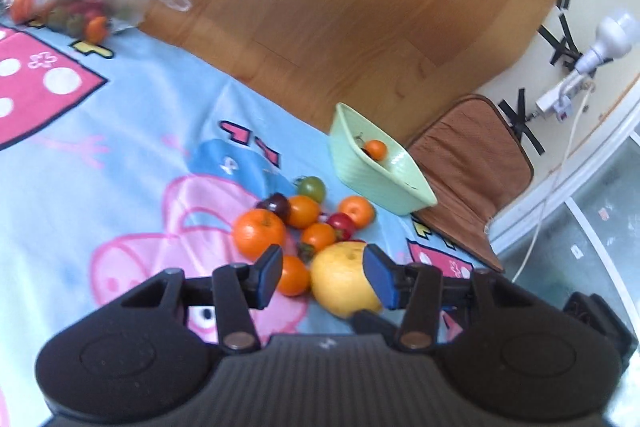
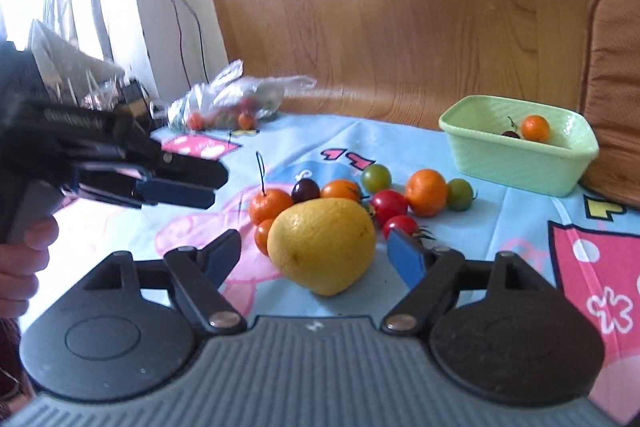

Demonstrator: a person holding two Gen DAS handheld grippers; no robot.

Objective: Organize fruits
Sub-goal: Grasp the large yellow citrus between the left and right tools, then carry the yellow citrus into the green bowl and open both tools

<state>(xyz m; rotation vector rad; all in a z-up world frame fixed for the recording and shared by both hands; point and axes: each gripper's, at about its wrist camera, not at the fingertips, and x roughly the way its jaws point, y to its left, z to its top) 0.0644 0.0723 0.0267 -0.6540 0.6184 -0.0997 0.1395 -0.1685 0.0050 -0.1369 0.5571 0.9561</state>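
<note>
Right now the cartoon tablecloth (image 2: 520,211) carries everything, so take the green tub (image 2: 520,163) as landmark. It stands at the cloth's far edge, holding one small orange fruit (image 2: 535,128) and a dark cherry.

Well in front of the tub lies the big yellow citrus (image 2: 322,247), largest of the loose pile. It looks heavy, firm and waxy, apt to roll; I would grip it across its widest belly. Its long axis seems to run sideways and slightly down toward its blunter lower end, as the right wrist view shows it.

Between citrus and tub sit mandarins (image 2: 426,191), then red (image 2: 388,205) and green tomatoes (image 2: 376,177), soft-skinned and easily bruised.

Nearest the citrus, the right gripper (image 2: 320,259) is spread wide, flanking it without touching, holding nothing. Above the pile's far side from the tub, the left gripper (image 1: 326,275) is also wide apart and empty. Far from the tub lies a plastic bag (image 2: 228,99) of more fruit.
</note>
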